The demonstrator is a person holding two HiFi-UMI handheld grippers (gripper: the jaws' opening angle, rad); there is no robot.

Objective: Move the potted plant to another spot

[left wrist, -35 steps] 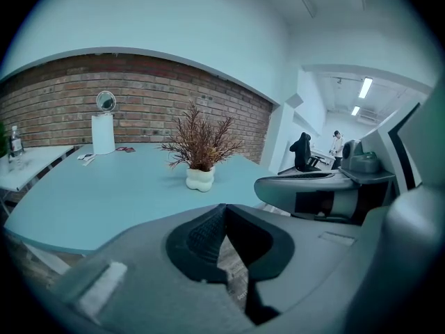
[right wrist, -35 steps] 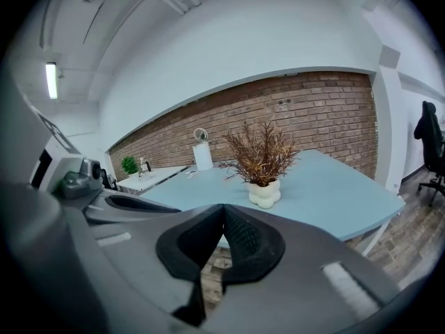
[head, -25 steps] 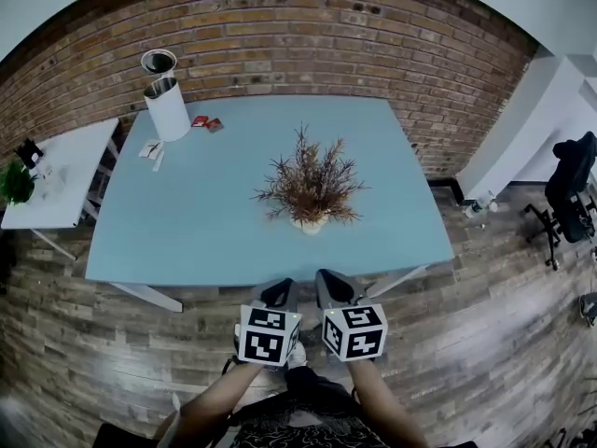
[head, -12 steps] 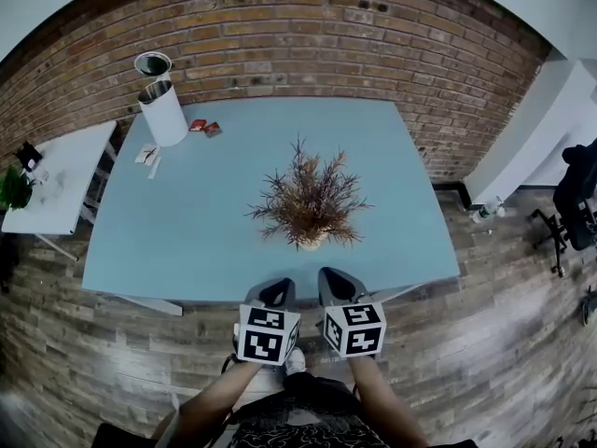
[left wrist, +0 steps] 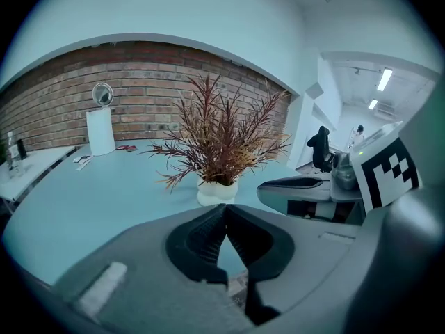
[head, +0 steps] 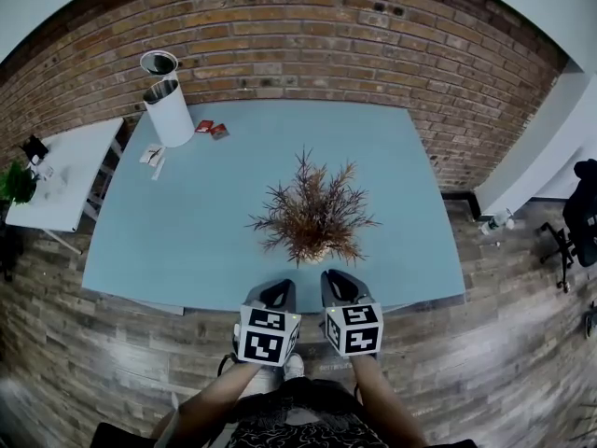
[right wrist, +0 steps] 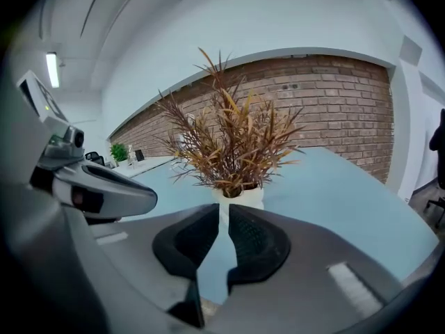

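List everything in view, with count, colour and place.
table: 1, light blue, centre
potted plant: 1, brown leaves, white pot, table's near middle
cylinder container: 1, white, table's far left corner
small packets: 2, red, beside the container
side table: 1, white, left, bearing green plant
office chair: 1, black, far right
left gripper: 1, grey, shut, empty
right gripper: 1, grey, jaws just opened slightly, nothing between
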